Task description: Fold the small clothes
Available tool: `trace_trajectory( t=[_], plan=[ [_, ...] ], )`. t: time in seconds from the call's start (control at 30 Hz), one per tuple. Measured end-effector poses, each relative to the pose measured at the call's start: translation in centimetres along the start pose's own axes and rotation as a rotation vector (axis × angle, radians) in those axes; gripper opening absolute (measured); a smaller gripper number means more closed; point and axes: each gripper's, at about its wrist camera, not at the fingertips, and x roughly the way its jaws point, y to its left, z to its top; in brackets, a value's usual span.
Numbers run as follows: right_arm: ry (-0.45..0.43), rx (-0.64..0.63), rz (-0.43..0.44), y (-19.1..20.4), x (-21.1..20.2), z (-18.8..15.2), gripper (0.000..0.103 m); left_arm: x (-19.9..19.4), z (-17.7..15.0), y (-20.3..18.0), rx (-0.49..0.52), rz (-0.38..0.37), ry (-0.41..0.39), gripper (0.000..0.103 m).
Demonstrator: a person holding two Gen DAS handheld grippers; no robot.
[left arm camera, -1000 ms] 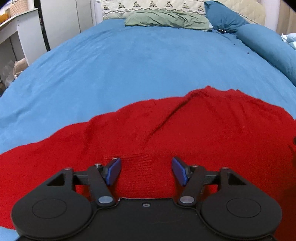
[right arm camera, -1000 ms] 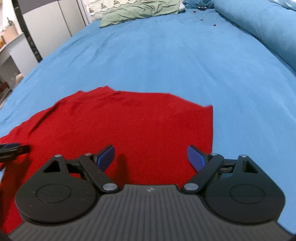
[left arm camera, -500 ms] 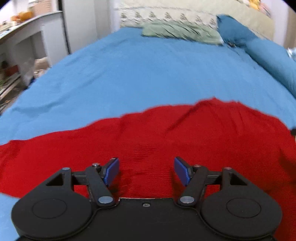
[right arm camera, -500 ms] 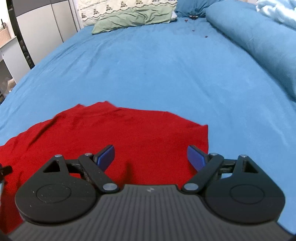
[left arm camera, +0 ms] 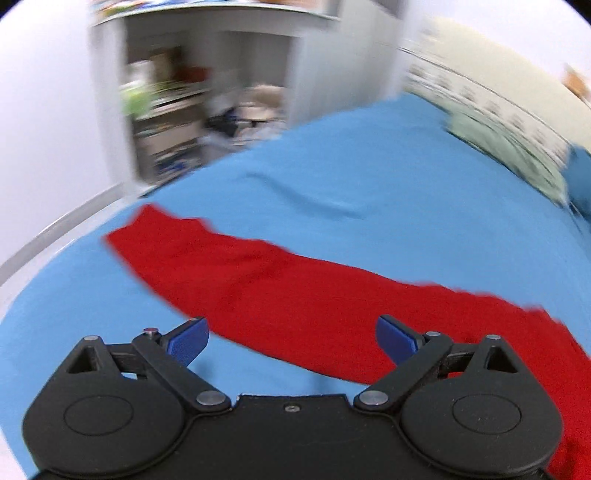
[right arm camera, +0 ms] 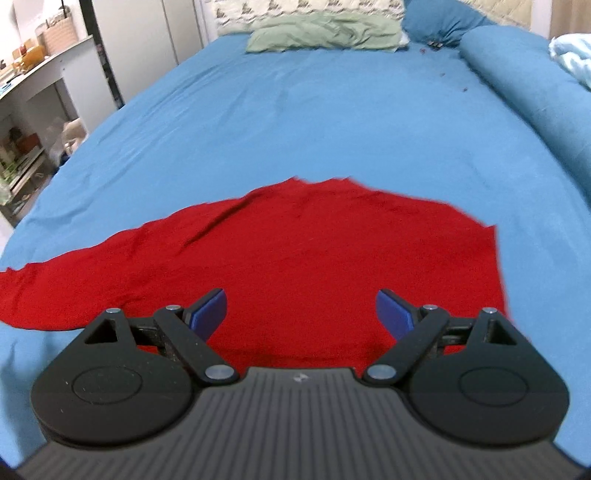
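Note:
A red knit garment point(right arm camera: 314, 251) lies flat on the blue bed sheet point(right arm camera: 314, 122). One long sleeve stretches to the left; in the left wrist view the sleeve point(left arm camera: 229, 269) runs toward the bed's left edge. My left gripper point(left arm camera: 291, 338) is open and empty, hovering over the sleeve's near edge. My right gripper point(right arm camera: 301, 310) is open and empty, just above the garment's body. The left wrist view is blurred by motion.
A green pillow point(right arm camera: 325, 31) and a blue pillow point(right arm camera: 439, 22) lie at the headboard. A rolled blue duvet point(right arm camera: 535, 96) runs along the right side. White shelves and a desk point(left arm camera: 177, 96) stand left of the bed.
My left gripper has swung left from the garment's body to the sleeve and opened wider. My right gripper has shifted left over the body and stays open.

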Motion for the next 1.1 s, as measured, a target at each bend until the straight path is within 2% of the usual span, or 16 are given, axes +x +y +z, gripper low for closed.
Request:
trace_trajectory(
  t=[0.07,0.13,0.2,0.27,0.37,0.53,0.57,0.6,0.63,0.77,0.9,1.03,1.1],
  plan=[
    [0.022,0.006,0.014,1.8,0.2,-0.3,0.103,0.9,0.8,3.1,-0.067,0.035,-0.002,0.093],
    [0.038,0.014,0.025,3.2,0.4,-0.6,0.103,2.2,1.5,6.2,-0.128,0.054,0.010,0.082],
    [0.046,0.021,0.029,4.4,0.7,-0.9,0.103,3.9,1.9,8.6,-0.174,0.070,0.031,0.060],
    [0.059,0.027,0.031,5.4,1.1,-1.3,0.103,5.7,2.1,10.3,-0.206,0.068,0.048,0.050],
    [0.072,0.026,0.025,6.6,1.6,-2.2,0.103,8.2,2.1,11.3,-0.245,0.044,0.060,0.043],
    [0.090,0.025,0.014,7.6,2.7,-3.5,0.103,10.6,2.9,10.7,-0.227,0.030,0.024,0.042],
    [0.094,0.027,0.015,7.6,2.8,-3.7,0.103,10.8,3.0,10.5,-0.216,0.035,0.018,0.034],
    [0.098,0.029,0.017,7.5,3.0,-3.8,0.103,10.9,3.2,10.2,-0.201,0.046,0.014,0.016],
    [0.102,0.031,0.018,7.4,3.2,-4.0,0.103,11.1,3.4,10.0,-0.190,0.052,0.015,0.009],
    [0.100,0.035,0.022,6.9,3.4,-4.3,0.103,10.5,3.9,8.8,-0.154,0.067,-0.007,0.007],
    [0.071,0.049,0.027,5.5,3.0,-3.9,0.103,8.1,5.2,5.6,-0.089,0.036,-0.088,0.007],
    [0.036,0.080,0.032,2.8,2.0,-2.9,0.103,3.9,6.6,-0.4,0.006,-0.054,-0.191,0.007],
    [0.020,0.096,0.031,1.2,1.5,-2.3,0.103,1.6,6.9,-4.8,0.077,-0.125,-0.234,0.007]
  ],
)
